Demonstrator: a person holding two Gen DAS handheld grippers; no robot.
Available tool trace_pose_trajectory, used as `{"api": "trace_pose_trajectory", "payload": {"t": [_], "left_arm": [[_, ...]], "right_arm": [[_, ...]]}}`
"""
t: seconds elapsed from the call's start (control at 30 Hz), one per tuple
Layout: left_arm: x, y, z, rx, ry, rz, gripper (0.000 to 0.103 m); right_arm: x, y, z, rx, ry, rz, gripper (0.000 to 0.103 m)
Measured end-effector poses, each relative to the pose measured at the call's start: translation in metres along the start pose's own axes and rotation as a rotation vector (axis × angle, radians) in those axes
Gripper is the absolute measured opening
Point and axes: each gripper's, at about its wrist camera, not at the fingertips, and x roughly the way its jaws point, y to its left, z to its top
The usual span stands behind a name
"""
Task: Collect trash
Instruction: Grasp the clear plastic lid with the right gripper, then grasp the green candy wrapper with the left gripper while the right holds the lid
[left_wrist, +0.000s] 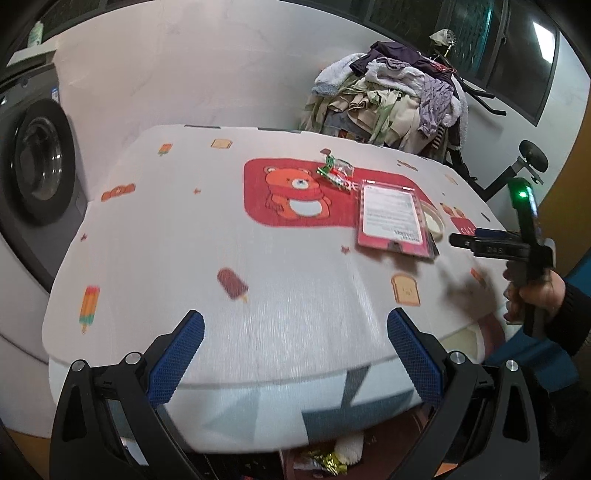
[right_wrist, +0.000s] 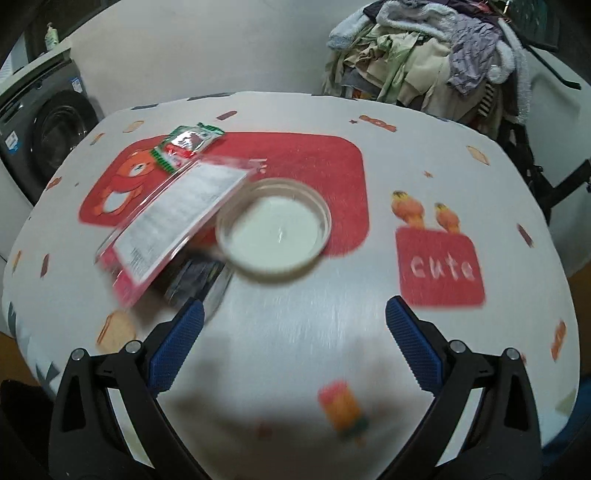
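Observation:
A red blister pack with a white label (left_wrist: 392, 218) (right_wrist: 173, 225) lies on the patterned tablecloth (left_wrist: 221, 240) (right_wrist: 295, 332), leaning on a round white lid (right_wrist: 273, 230) (left_wrist: 432, 219). A green-and-red snack wrapper (left_wrist: 334, 171) (right_wrist: 186, 144) lies behind them on the red bear patch. A dark wrapper (right_wrist: 195, 280) shows under the pack. My left gripper (left_wrist: 295, 350) is open and empty above the table's near edge. My right gripper (right_wrist: 293, 341) is open and empty, just short of the lid; it also shows in the left wrist view (left_wrist: 476, 242).
A pile of clothes (left_wrist: 391, 99) (right_wrist: 424, 55) stands behind the table. A washing machine (left_wrist: 33, 166) (right_wrist: 48, 133) is at the left. Crumpled gold foil and a white item (left_wrist: 332, 459) lie on the floor below the table's near edge.

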Motion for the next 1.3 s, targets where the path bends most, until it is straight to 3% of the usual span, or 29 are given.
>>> {"api": "trace_pose_trajectory", "payload": {"t": [0.23, 0.4, 0.43, 0.47, 0.7, 0.8, 0.93, 1.2, 1.27, 1.3], "left_arm": [[0.024, -0.003, 0.024, 0.003, 0.006, -0.016, 0.097], [0.042, -0.008, 0.046, 0.01, 0.022, -0.05, 0.097], [0.045, -0.01, 0.051, 0.014, 0.023, -0.058, 0.097], [0.05, -0.012, 0.058, 0.021, 0.024, -0.071, 0.097], [0.089, -0.016, 0.106, 0.006, 0.03, -0.138, 0.096], [0.121, -0.021, 0.131, -0.003, 0.055, -0.173, 0.08], [0.177, -0.02, 0.16, -0.061, 0.123, -0.196, 0.073], [0.251, -0.022, 0.194, -0.107, 0.22, -0.211, 0.062], [0.262, -0.022, 0.198, -0.114, 0.229, -0.2, 0.056], [0.268, -0.022, 0.198, -0.114, 0.237, -0.189, 0.047]], "right_arm": [[0.037, 0.013, 0.03, -0.011, 0.043, 0.037, 0.097], [0.055, 0.018, 0.043, -0.03, 0.054, 0.008, 0.096], [0.057, 0.016, 0.045, -0.026, 0.049, 0.01, 0.095], [0.057, 0.015, 0.046, -0.026, 0.037, 0.015, 0.088], [0.035, -0.005, 0.04, 0.009, -0.039, 0.004, 0.087], [0.019, -0.024, 0.034, 0.077, -0.08, 0.025, 0.087], [0.0, -0.045, 0.021, 0.154, -0.123, 0.031, 0.087], [-0.027, -0.075, -0.017, 0.256, -0.156, 0.028, 0.087], [-0.03, -0.079, -0.025, 0.27, -0.157, 0.028, 0.087], [-0.032, -0.081, -0.028, 0.272, -0.154, 0.026, 0.087]]}}
